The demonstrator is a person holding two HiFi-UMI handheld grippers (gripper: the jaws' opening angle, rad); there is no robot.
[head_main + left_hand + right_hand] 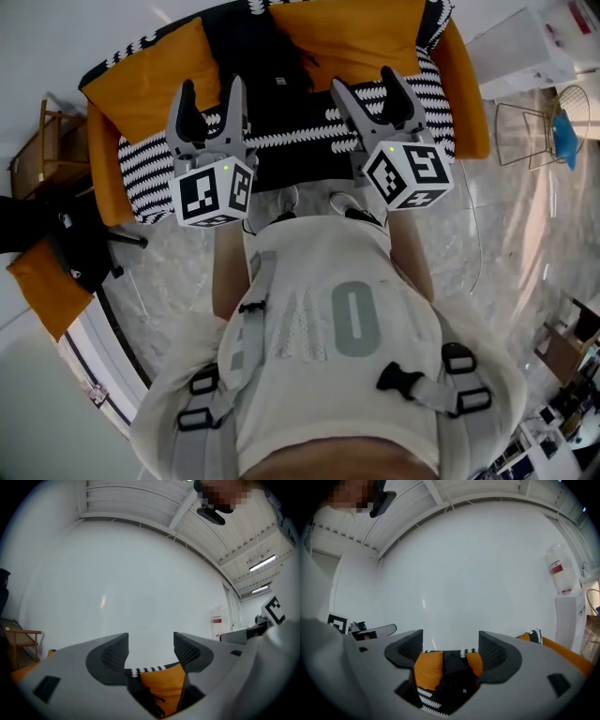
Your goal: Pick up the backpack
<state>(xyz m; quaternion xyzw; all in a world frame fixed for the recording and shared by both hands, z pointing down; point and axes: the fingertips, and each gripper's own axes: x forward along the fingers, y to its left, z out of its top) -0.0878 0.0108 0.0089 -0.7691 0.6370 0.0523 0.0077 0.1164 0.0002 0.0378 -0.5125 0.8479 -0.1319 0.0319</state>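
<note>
A black backpack leans upright on the sofa seat, between two orange cushions. In the head view both grippers are held level in front of it, a short way off and not touching it. My left gripper is open and empty, off the backpack's left side. My right gripper is open and empty, off its right side. The right gripper view shows the backpack low between the jaws of the right gripper. In the left gripper view, the left gripper frames an orange cushion.
The sofa has a black-and-white patterned cover and orange cushions. A wooden chair and a dark bag stand at the left, a wire chair at the right. The person's feet are close to the sofa front.
</note>
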